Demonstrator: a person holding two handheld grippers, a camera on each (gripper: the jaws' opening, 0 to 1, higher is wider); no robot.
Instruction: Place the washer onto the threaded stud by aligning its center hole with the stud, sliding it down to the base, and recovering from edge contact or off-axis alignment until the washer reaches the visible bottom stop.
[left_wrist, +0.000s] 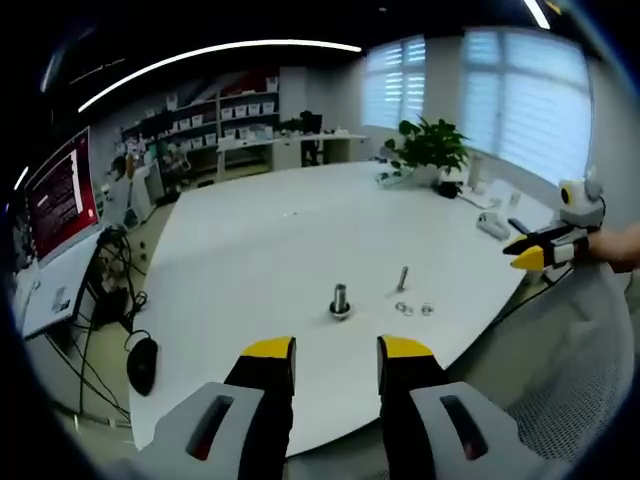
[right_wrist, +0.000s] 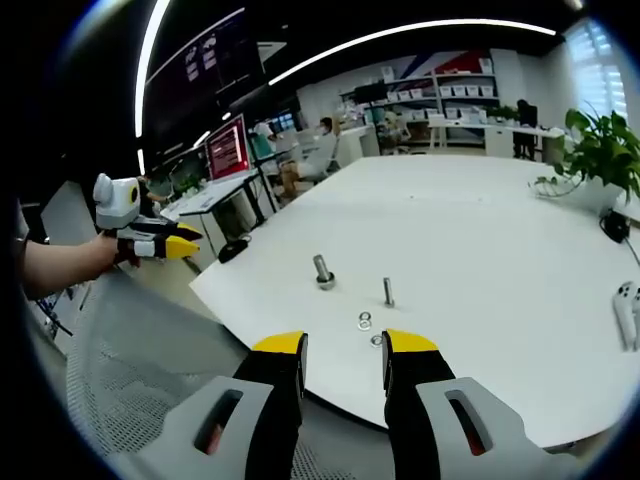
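Washers: two small rings (right_wrist: 364, 321) on the white table (right_wrist: 500, 240), just ahead of the right claw (right_wrist: 345, 345), apart from the studs.
Threaded stud: slim one (right_wrist: 388, 291) upright beyond them; thicker bolt (right_wrist: 322, 271) to its left.
Right claw: jaws parted, empty.
Left claw (left_wrist: 337, 349): jaws parted, empty, short of the bolt.
Surroundings: potted plant (left_wrist: 430, 145), white controller (right_wrist: 628, 305) far right; nothing blocks the stud.

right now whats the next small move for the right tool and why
Probably bring the right tool forward and down to the nearer washer on the white table. Both tools are open and empty, both washers lie flat near the thin threaded stud, and none sits on it yet. The left tool is back from the table edge.
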